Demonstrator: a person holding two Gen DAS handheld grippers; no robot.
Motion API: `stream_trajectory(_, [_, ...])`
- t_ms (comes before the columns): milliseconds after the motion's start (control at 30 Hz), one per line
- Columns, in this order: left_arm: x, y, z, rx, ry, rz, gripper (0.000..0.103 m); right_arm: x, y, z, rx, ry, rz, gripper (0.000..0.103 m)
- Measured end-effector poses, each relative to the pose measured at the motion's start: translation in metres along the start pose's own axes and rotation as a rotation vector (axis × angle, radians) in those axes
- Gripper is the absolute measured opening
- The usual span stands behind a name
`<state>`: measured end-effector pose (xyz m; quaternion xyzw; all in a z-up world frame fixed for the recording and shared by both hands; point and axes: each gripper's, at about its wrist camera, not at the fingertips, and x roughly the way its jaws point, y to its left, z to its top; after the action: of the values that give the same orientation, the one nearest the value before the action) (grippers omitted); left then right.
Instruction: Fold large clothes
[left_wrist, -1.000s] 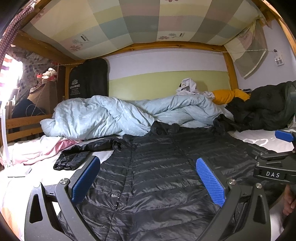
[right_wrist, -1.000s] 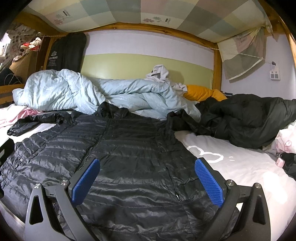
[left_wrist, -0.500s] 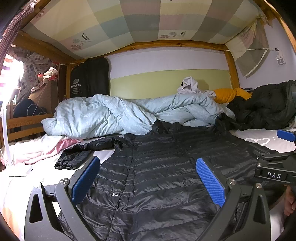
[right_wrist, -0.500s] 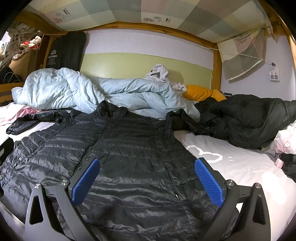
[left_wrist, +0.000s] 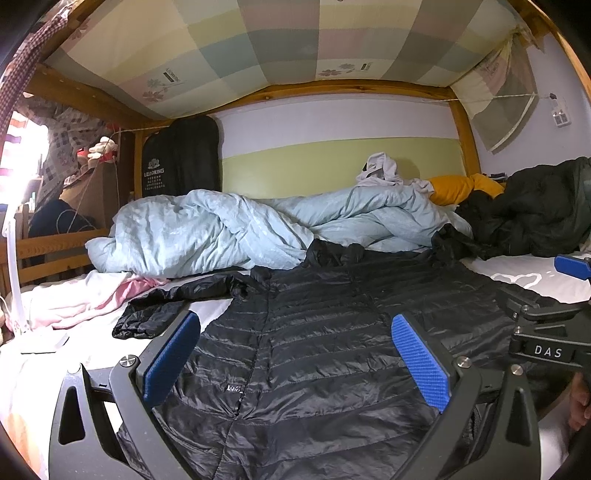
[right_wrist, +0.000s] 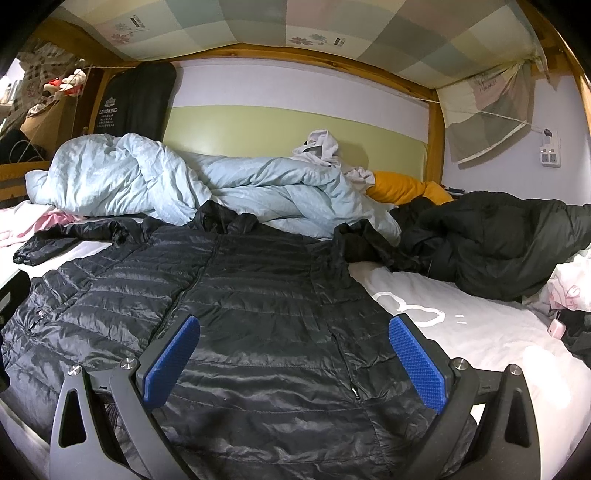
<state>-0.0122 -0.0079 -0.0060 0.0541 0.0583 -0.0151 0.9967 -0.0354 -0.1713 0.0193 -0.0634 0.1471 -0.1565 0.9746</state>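
A black quilted puffer jacket (left_wrist: 314, 343) lies spread flat, front up, on the white bed sheet (left_wrist: 535, 284), hood toward the far end. Its left sleeve (left_wrist: 162, 306) stretches out to the left. It also fills the right wrist view (right_wrist: 258, 314). My left gripper (left_wrist: 295, 350) is open and empty, hovering over the jacket's lower front. My right gripper (right_wrist: 293, 354) is open and empty over the jacket's lower right part; it also shows at the right edge of the left wrist view (left_wrist: 569, 280).
A rumpled pale blue duvet (left_wrist: 229, 229) lies across the far end of the bed. A second dark jacket (right_wrist: 498, 240) is heaped at the right, by an orange pillow (right_wrist: 402, 188). Pink and white cloth (left_wrist: 81, 299) lies at the left. Wooden bunk frame (left_wrist: 351, 86) overhead.
Both grippers have drifted slightly; the view has dropped a little toward the jacket. The jacket has not moved and both grippers stay open.
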Motion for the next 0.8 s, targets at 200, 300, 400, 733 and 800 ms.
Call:
stream_trajectory(200, [0.004,0.010,-0.001,-0.047,0.037,0.008,0.103,0.000,0.000,0.000,-0.002,-0.002,-0.001,0.103])
stream_trajectory(300, [0.005,0.011,0.000,-0.058,0.040,0.011,0.103,0.000,0.000,0.000,-0.002,-0.002,-0.002,0.103])
stream_trajectory(400, [0.004,0.012,0.001,-0.051,0.038,0.013,0.103,0.000,0.000,0.000,-0.001,-0.001,-0.001,0.103])
stream_trajectory(733, [0.003,0.009,0.002,-0.042,0.033,0.013,0.103,0.002,0.000,-0.001,0.011,0.010,-0.002,0.103])
stream_trajectory(800, [0.002,0.008,0.004,-0.049,0.032,0.006,0.103,-0.001,0.004,0.000,-0.010,-0.002,-0.009,0.103])
